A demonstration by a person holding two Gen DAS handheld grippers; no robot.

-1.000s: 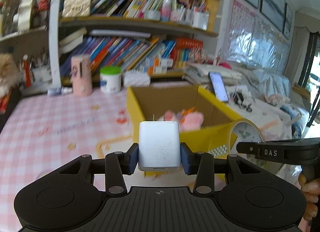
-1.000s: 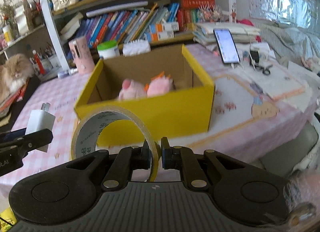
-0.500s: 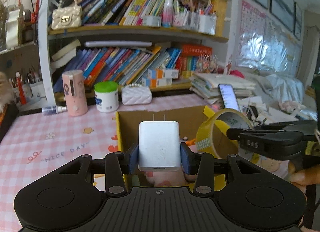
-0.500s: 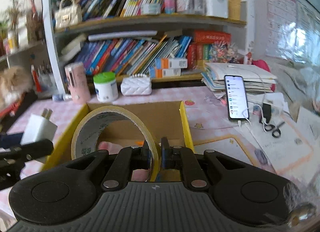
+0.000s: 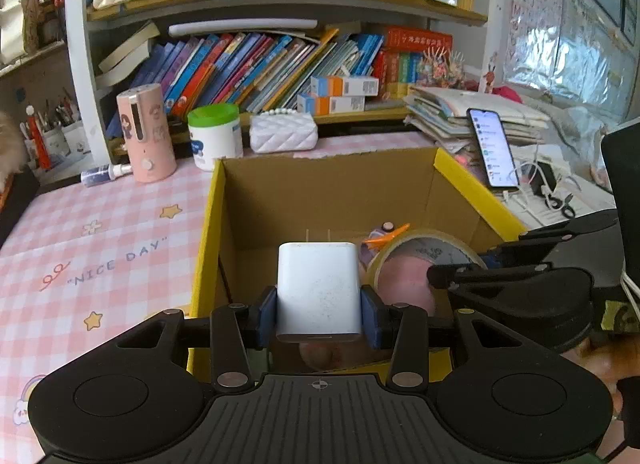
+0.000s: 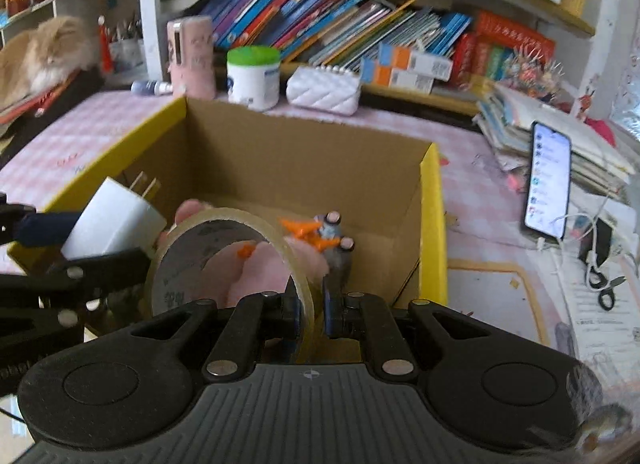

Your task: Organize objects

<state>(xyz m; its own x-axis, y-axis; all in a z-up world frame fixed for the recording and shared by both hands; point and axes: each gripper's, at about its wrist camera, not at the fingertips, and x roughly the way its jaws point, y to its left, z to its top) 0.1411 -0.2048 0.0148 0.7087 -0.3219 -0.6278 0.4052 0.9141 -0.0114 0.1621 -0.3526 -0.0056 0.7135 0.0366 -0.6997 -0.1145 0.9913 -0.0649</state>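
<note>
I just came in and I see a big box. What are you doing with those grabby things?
A person is tidying things into the yellow cardboard box on the pink checked table. The left hand-held gripper grips a white charger plug, and the right hand-held gripper pinches a roll of clear tape. Both are held over the open box, not yet let go. Pink plush toys already lie inside.

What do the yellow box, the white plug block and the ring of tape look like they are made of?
Yellow box: corrugated cardboard, going by its raw brown matte inside and yellow outer skin.
White plug block: apparently hard plastic, smooth and slightly scuffed, with metal prongs.
Ring of tape: translucent yellowish glossy film, seemingly on a grey printed core, probably card.
</note>
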